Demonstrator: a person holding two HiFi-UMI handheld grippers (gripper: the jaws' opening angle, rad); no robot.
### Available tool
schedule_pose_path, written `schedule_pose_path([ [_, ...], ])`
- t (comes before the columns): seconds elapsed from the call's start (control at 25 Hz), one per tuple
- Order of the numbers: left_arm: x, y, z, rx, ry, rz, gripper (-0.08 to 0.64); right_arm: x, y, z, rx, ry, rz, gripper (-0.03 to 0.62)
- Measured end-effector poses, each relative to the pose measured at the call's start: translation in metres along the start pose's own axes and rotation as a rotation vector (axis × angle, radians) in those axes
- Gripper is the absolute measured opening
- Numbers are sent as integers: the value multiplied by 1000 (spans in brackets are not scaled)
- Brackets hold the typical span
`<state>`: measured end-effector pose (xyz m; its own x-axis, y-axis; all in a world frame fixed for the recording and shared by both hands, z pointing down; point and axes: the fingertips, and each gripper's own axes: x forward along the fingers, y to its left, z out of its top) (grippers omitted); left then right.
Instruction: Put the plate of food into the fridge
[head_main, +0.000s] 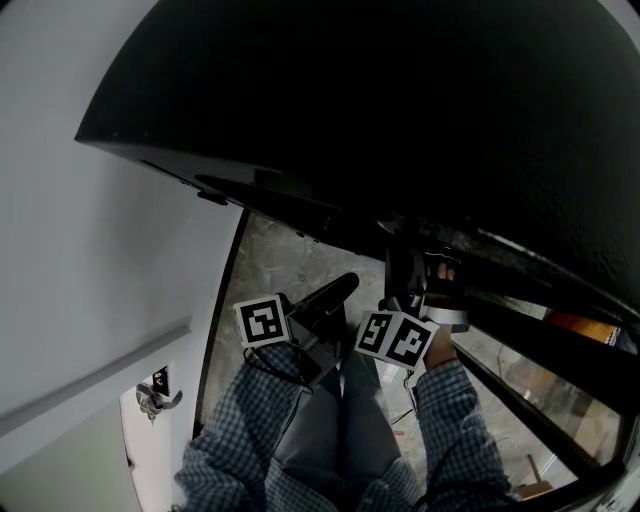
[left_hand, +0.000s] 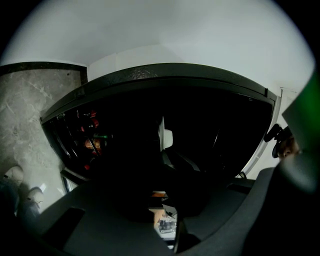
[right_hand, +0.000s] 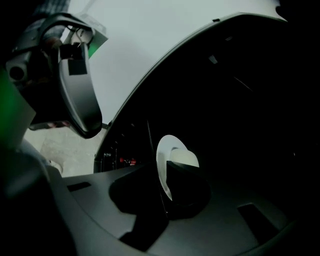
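The right gripper (right_hand: 165, 201) clamps the plate (right_hand: 162, 159) edge-on before the dark fridge (right_hand: 250, 100); left gripper (left_hand: 166, 226) stands slightly apart.

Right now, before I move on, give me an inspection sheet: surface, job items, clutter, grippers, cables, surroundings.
Surface: marble-look floor; no table in view.
Job's things: white plate, edge-on between the right jaws; food not visible; black fridge looms ahead.
Clutter: red and orange items on fridge shelves.
Grippers: right gripper shut on the plate; left gripper too dark to read.
Cables: nothing seen.
Surroundings: white door with metal handle; white wall.
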<state>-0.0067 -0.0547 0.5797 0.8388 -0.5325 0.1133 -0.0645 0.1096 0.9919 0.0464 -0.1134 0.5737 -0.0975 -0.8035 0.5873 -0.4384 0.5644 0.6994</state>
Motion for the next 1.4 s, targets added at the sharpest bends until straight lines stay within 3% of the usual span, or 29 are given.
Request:
schedule_pose_path([
  [0.28, -2, -1, -5, 7, 5, 6, 46, -7, 4, 9, 123, -52, 75, 144],
  [0.48, -7, 2, -8, 47, 23, 51, 46, -26, 2, 12, 197, -82, 66, 147],
  [0.64, -9, 1, -9, 218, 80, 105, 14, -37, 1, 9, 281, -94, 83, 144],
  [0.72, -10, 2, -10, 282, 97, 137, 8, -42, 2, 7, 358, -93, 109, 97],
  [0.8, -9, -2, -11, 325, 103, 155, 8, -48, 4, 5, 459, -91, 147, 11],
  [1.04, -3, -26, -16, 487, 138, 163, 8, -66, 6, 10, 800, -101, 298, 6],
  [1.24, 0, -52, -21, 632, 171, 169, 8, -82, 3, 12, 885, -100, 315, 6],
  [1.4, 4, -83, -22, 673, 170, 137, 8, -99, -10, 12, 963, -98, 301, 6],
])
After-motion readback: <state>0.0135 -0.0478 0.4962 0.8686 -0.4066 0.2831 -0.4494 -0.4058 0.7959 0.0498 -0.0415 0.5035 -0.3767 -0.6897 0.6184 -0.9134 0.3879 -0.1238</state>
